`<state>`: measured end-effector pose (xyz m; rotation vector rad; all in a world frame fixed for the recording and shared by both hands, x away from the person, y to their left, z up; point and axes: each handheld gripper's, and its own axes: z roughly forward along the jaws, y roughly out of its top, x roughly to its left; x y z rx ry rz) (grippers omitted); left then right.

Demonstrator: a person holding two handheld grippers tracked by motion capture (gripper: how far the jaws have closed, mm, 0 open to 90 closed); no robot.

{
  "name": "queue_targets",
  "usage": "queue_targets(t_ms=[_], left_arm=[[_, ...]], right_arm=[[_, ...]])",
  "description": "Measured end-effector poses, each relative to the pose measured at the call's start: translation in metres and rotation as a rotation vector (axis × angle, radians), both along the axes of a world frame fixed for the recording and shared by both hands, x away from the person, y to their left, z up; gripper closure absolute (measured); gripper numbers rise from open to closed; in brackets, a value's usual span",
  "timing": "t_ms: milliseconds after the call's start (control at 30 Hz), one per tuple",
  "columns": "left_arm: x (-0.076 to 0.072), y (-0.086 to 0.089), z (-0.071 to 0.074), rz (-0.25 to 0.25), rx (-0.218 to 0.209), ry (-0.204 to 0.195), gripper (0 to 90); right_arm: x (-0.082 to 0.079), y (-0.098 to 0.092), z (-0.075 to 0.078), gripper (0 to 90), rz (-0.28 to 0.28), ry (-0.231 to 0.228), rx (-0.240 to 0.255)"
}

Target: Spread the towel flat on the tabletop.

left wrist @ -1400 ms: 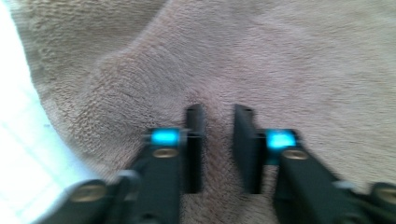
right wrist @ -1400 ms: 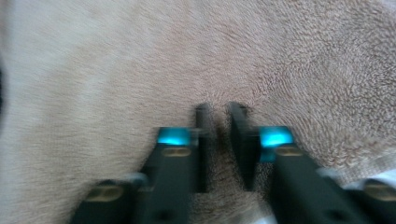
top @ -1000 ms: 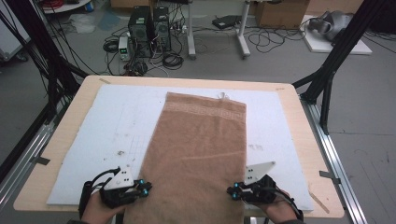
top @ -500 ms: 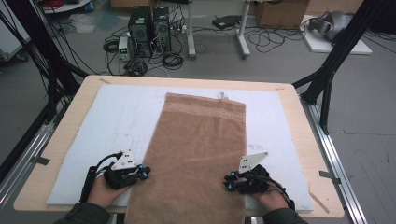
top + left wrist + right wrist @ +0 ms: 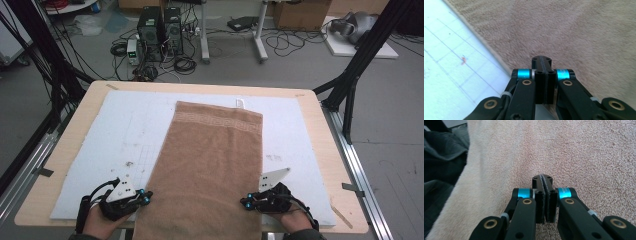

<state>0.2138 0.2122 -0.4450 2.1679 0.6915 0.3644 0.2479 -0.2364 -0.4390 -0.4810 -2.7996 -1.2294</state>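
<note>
the left hand-held gripper [image 5: 141, 198], at seven o'clock, has just closed its jaws at the brown towel's [image 5: 212, 165] near-left edge; whether cloth is pinched is unclear; the towel lies flat mid-surface [image 5: 90, 105]; the right hand-held gripper [image 5: 247, 202], five o'clock, is shut at the near-right edge; folding seems yet to begin

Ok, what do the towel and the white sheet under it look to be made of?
The towel looks like brown terry cloth, probably cotton: a matte looped pile shows in both gripper views, with a woven key-pattern band near its far end. The white sheet looks like smooth matte paper or thin foam, faintly gridded and smudged; which one is unclear.
</note>
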Motion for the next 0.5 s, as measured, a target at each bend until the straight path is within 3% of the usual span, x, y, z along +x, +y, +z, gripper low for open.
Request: queue_targets(t_ms=[100, 267, 367, 433, 500], left_arm=[[0.003, 0.000, 0.004, 0.003, -0.021, -0.003, 89.1], [0.019, -0.003, 0.012, 0.006, -0.042, 0.002, 76.2], [0.035, -0.006, 0.016, 0.020, -0.052, 0.005, 69.4], [0.051, -0.006, 0.016, 0.048, -0.067, 0.023, 65.3], [0.066, -0.007, 0.017, 0.081, -0.064, 0.012, 64.1]], right_arm=[[-0.002, -0.004, 0.003, 89.3, -0.004, 0.005, 0.012], [0.007, -0.012, 0.008, 79.6, -0.055, 0.008, 0.054], [0.015, -0.013, 0.009, 75.1, -0.089, -0.005, 0.046], [0.021, -0.013, 0.008, 73.7, -0.109, -0.011, 0.040], [0.028, -0.015, 0.008, 71.0, -0.137, -0.014, 0.040]])
